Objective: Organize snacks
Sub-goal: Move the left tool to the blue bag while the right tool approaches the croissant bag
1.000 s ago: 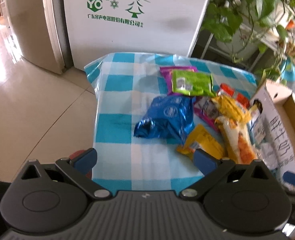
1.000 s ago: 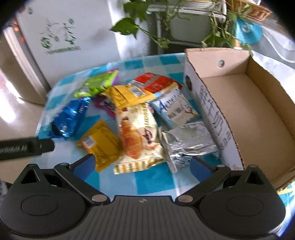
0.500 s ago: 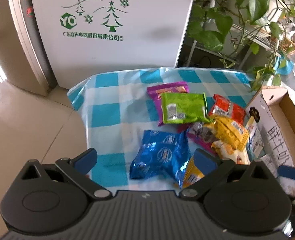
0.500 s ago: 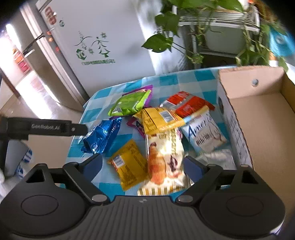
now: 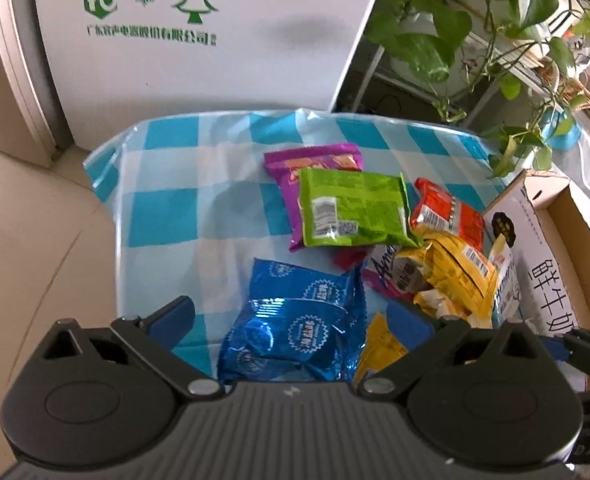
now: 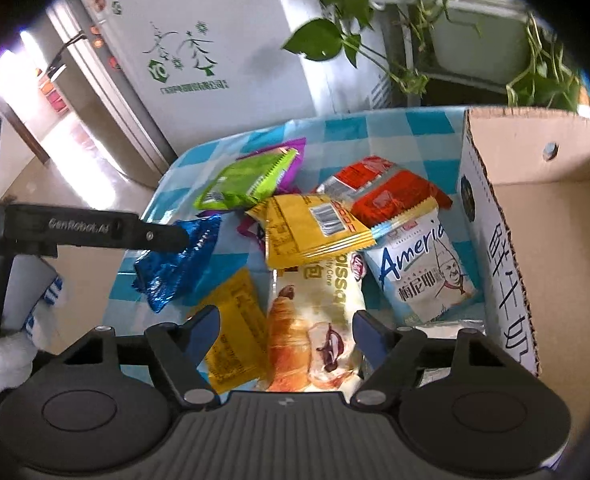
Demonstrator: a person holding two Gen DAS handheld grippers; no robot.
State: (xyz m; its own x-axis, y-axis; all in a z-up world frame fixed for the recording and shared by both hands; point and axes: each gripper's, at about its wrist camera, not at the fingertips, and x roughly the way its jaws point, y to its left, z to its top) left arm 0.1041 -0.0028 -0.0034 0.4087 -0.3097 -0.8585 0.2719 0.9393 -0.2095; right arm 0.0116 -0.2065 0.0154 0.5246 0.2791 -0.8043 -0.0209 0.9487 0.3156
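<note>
Snack packets lie heaped on a blue-checked tablecloth (image 5: 163,208). My left gripper (image 5: 291,320) is open and hangs low over a blue foil packet (image 5: 295,328), which shows between its fingers. My right gripper (image 6: 287,328) has its jaws closing. A croissant packet (image 6: 311,332) and a small yellow packet (image 6: 235,332) lie between them, and the pads do not press on either. The open cardboard box (image 6: 535,152) stands at the right, empty as far as it shows. In the right wrist view the black body of the left gripper (image 6: 95,230) reaches over the blue foil packet (image 6: 175,264).
Green (image 5: 351,208), purple (image 5: 315,158), red (image 5: 443,212) and yellow (image 5: 455,268) packets crowd the far side, beside a white-and-blue packet (image 6: 423,272). A white cabinet (image 5: 215,20) and potted plants (image 5: 435,40) stand behind. The table's left edge drops to the floor (image 5: 35,240).
Both grippers moved forward and lower toward the pile. The left one came over the blue foil packet. The right jaws narrowed around the croissant packet.
</note>
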